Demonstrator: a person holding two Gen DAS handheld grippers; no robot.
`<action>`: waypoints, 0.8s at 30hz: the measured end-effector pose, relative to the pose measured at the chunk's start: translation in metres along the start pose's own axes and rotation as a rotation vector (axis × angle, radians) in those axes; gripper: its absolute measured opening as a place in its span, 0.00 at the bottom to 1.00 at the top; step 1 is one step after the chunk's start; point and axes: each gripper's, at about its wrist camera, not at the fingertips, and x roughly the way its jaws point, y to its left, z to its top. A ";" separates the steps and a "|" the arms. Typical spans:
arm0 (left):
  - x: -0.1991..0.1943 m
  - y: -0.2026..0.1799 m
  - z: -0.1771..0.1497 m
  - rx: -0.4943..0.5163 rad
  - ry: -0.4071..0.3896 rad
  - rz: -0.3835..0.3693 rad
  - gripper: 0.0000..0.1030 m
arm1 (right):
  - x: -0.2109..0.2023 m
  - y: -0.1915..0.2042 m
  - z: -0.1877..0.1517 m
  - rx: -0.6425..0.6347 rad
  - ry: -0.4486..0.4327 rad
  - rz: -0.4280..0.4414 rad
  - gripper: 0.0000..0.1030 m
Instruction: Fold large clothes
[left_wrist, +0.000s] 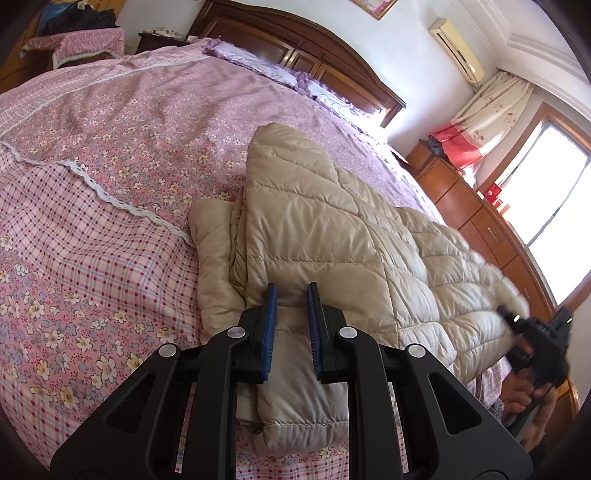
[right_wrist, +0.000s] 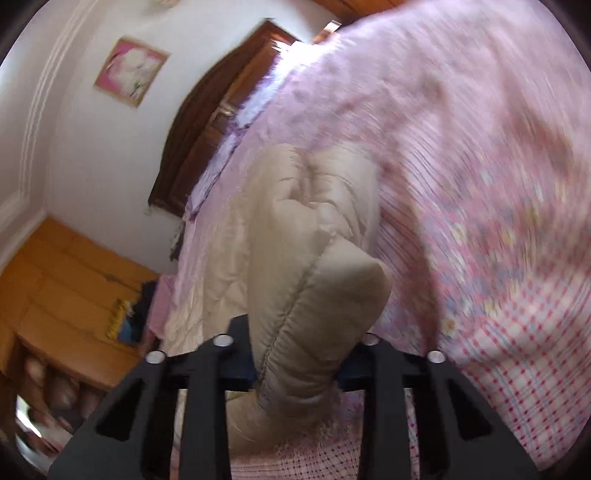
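While the beige quilted coat (left_wrist: 325, 236) lies partly folded along the near edge of the bed (left_wrist: 92, 229), both tongs are at its hem end. Farthest left is bare floral and plaid bedspread. Next comes the coat's tucked-under layer, then its padded top panel, running away toward the headboard (left_wrist: 295, 62).

The left gripper (left_wrist: 291, 325) sits over the coat's near corner with its blue pads narrow; padded cloth shows between them and looks lightly pinched, so I take it as holding that corner. Farther right, in the left wrist view, the right gripper (left_wrist: 532, 332) is a dark blur at the coat's other near corner, with a hand (left_wrist: 521, 398) under it. Its own camera shows the right gripper (right_wrist: 295, 369) with a thick seamed roll of coat filling the gap between its jaws, clamped.

As a judgement: the coat is light, soft and springy, and its shiny shell will be slippery. Puffy fill will push back and let a fold reopen. Best holds are the stitched hem and seam lines at the corners, where the cloth is thinner and firmer. Pinching a fat panel risks slipping off.
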 end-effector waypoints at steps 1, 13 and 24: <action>0.000 0.001 0.000 -0.003 0.000 -0.004 0.16 | -0.001 0.010 0.002 -0.040 -0.012 -0.005 0.23; -0.008 0.005 0.003 -0.010 -0.007 -0.040 0.13 | -0.012 0.175 -0.024 -0.617 -0.134 -0.027 0.22; -0.006 0.004 0.001 -0.003 0.004 -0.055 0.13 | 0.029 0.262 -0.108 -1.031 -0.086 -0.012 0.22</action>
